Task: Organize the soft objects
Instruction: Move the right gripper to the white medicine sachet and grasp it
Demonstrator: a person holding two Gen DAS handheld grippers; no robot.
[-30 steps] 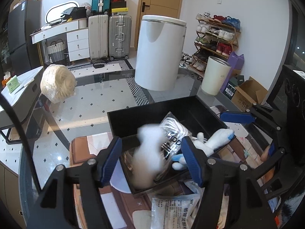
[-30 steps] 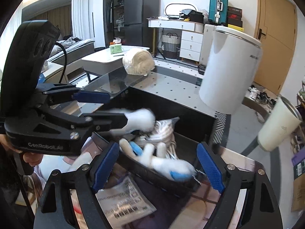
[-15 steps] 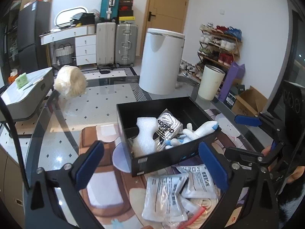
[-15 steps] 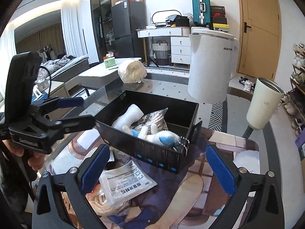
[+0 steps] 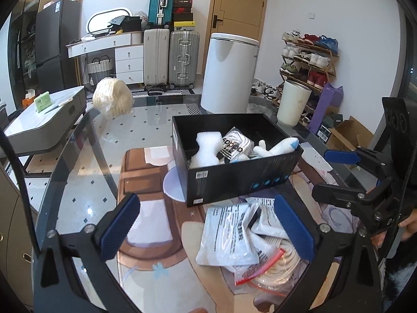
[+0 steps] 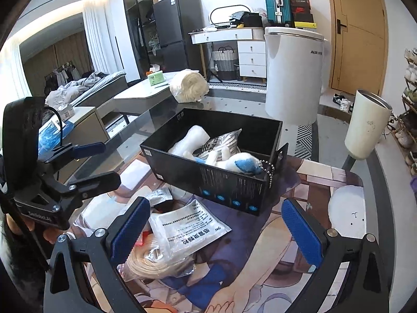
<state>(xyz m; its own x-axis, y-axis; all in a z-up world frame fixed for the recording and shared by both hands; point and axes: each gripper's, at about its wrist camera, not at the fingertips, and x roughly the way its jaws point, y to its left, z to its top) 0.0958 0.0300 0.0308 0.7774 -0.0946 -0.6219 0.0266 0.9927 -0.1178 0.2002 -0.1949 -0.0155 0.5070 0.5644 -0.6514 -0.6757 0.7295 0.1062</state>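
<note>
With foam piece [image 5: 206, 150] and plush toy [image 5: 276, 147] dropped into black box [image 5: 234, 180], both jaws just opened, empty, above sealed bags [image 5: 229, 237] at six o'clock.

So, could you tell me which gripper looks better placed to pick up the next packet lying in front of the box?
Left, probably: the left gripper, jaws open and empty, nearly frames the white packet.

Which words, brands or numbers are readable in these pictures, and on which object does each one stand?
"AUX": white appliance.
"adidas", seen upside down: clear bag in the black box.
"GenRobot.AI", partly legible: left gripper body.
Print on the white packets, box labels, shoe boxes: too small to read.
</note>
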